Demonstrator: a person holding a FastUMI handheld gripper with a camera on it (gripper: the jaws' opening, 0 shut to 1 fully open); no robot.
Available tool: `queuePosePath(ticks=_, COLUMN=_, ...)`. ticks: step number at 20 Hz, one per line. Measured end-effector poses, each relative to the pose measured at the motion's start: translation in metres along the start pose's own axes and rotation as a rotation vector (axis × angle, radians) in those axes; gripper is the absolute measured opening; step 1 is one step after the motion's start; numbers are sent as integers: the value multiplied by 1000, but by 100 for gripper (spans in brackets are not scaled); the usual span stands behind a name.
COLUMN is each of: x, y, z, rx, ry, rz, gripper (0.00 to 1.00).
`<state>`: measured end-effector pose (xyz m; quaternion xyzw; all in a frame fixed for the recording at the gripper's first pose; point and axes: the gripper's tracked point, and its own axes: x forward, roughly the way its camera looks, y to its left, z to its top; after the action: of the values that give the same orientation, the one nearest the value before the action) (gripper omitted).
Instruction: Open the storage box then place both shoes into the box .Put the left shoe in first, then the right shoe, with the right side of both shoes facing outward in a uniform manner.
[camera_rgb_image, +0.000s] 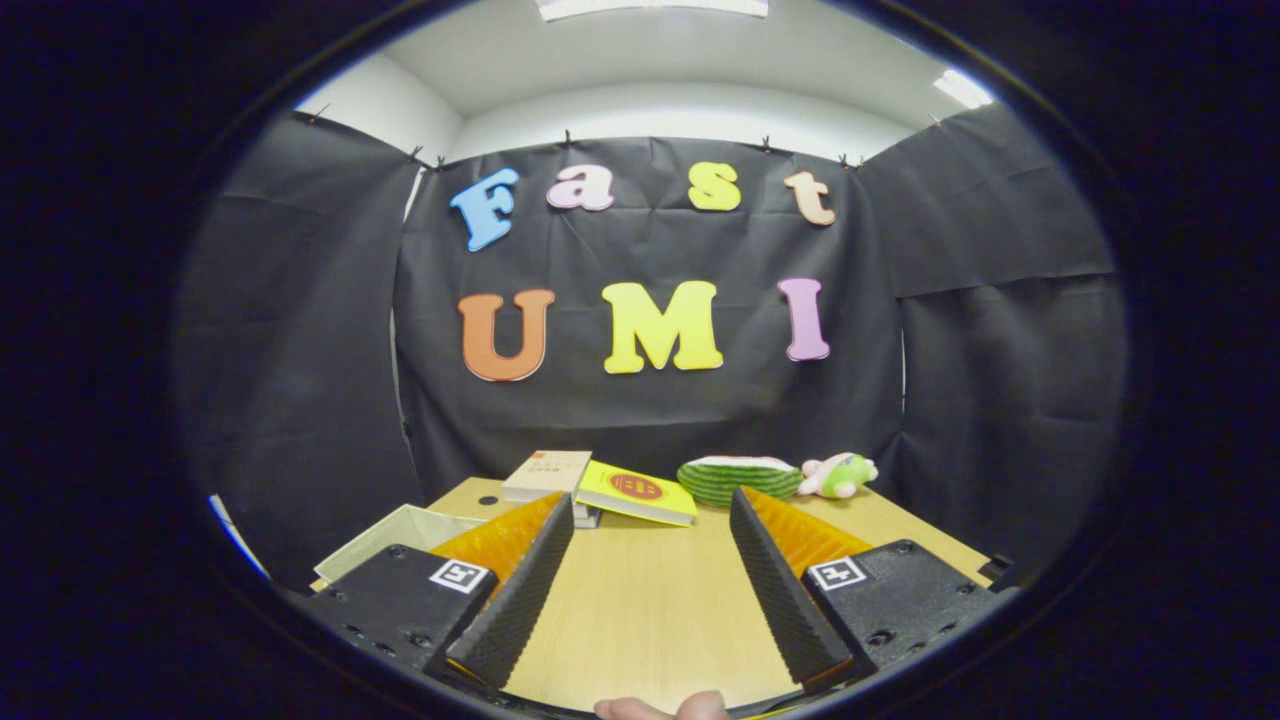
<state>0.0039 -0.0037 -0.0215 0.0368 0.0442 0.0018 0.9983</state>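
My gripper (652, 510) is open, its two fingers spread wide above a wooden table (640, 610) with nothing between them. Left of the left finger lies a pale, open-topped box (400, 535) at the table's edge, partly hidden by the gripper body. I cannot tell whether this is the storage box.
Beyond the fingertips, at the table's far side, lie two books: a beige one (547, 473) and a yellow one (637, 492). To their right sit a watermelon-slice plush (738, 477) and a small pink-and-green plush toy (840, 475). A fingertip (660, 708) of the holding hand shows below the gripper.
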Motion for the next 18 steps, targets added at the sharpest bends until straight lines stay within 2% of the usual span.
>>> queuePosePath(ticks=9, x=5, y=46, z=-12, rx=-19, ry=-12, rz=96, gripper=100)
queuePosePath(ticks=18, x=-9, y=57, z=6, rx=-5, ry=-82, rz=87, gripper=100)
